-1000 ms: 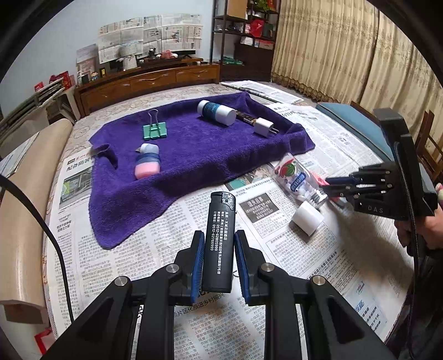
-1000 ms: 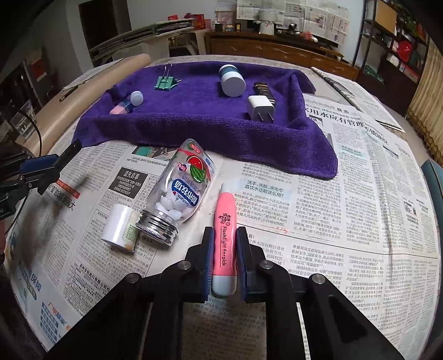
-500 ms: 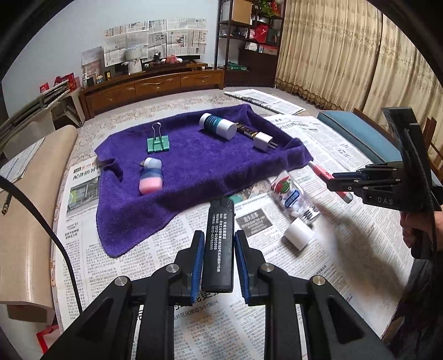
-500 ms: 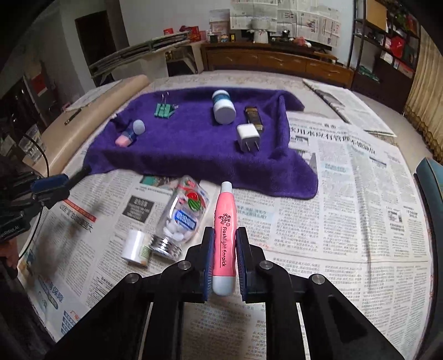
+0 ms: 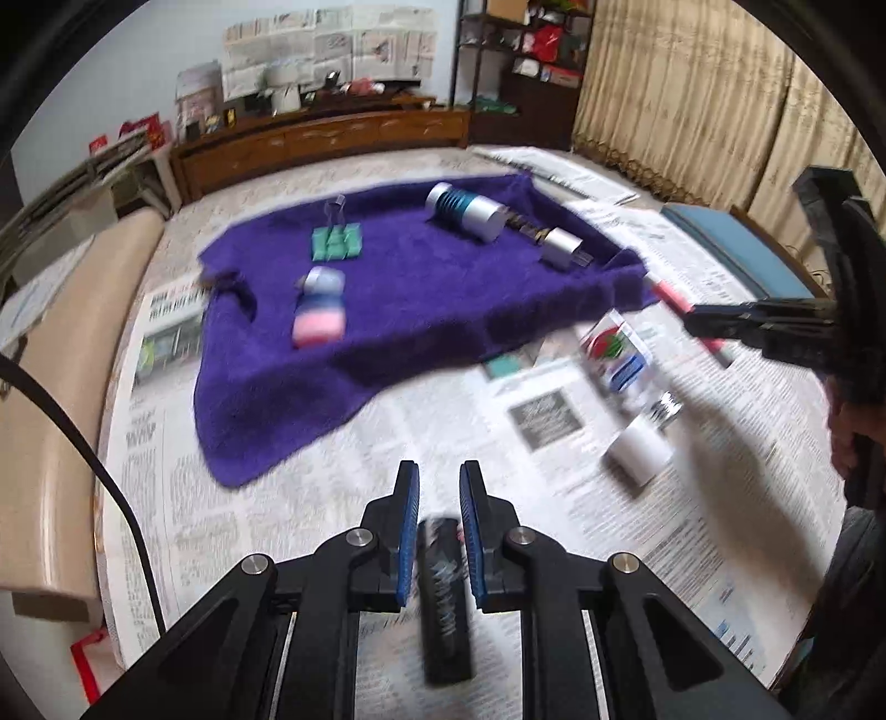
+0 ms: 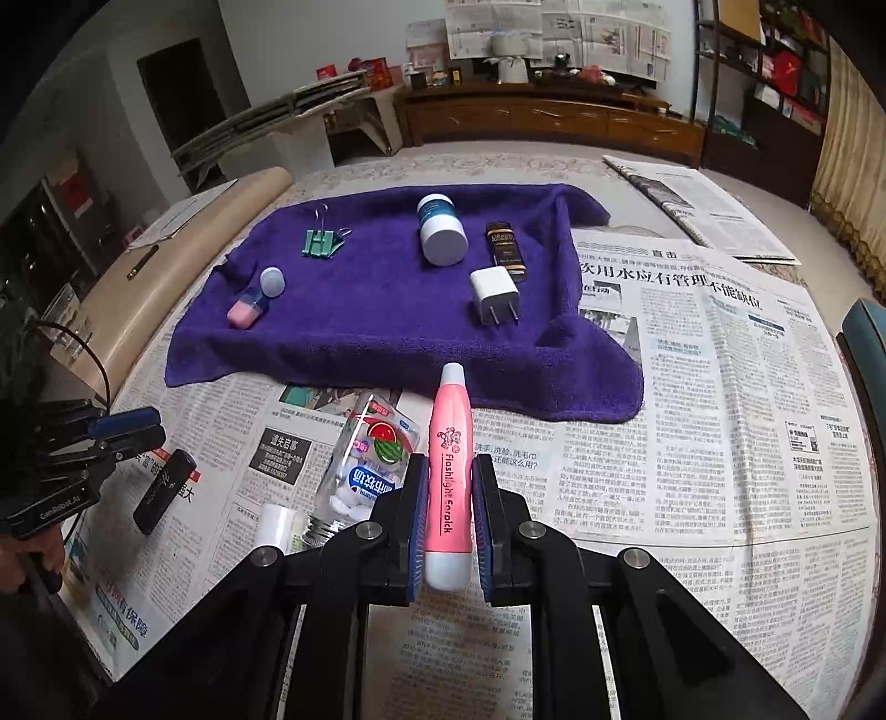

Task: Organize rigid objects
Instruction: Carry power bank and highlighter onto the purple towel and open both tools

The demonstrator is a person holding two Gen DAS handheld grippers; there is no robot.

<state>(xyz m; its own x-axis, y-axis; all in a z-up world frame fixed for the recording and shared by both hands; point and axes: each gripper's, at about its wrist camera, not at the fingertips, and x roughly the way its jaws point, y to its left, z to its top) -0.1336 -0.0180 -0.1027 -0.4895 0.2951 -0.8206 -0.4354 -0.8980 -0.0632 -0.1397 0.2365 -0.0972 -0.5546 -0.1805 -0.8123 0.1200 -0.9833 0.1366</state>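
Wooden sideboard against newspaper-covered wall; beige curtains; dark shelving.

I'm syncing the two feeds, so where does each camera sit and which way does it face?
Left wrist: on the left tongs, facing across the newspaper-covered table to the purple towel; its own fingers show, plus the right tongs at right.
Right wrist: on the right tongs gripping a pink plastic pen, facing the same towel; left tongs at left.
Shared: the towel and green metal binder clip.
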